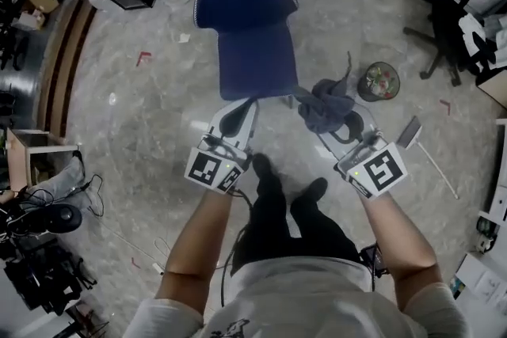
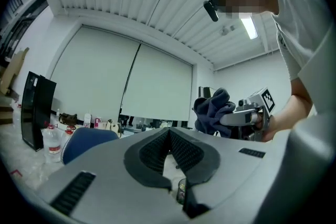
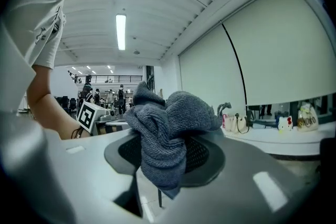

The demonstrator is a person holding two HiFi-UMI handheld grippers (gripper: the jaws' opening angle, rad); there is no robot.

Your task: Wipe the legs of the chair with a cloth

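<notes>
in right gripper (image 3: 165, 153), cloth (image 3: 164, 126) juts toward chair (image 1: 252, 36)

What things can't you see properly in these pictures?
- Chair legs: in the head view, the blue chair is seen from above and its seat hides almost all of them.
- Rest of the chair: in the left gripper view, the left gripper body cuts off all but a blue edge.
- Right gripper pads: in the right gripper view, the bunched cloth covers them.
- Round pot on the floor: in the head view, its contents are too small to tell.

Grey stone floor (image 1: 142, 111) under blue chair (image 1: 249, 20)
</notes>
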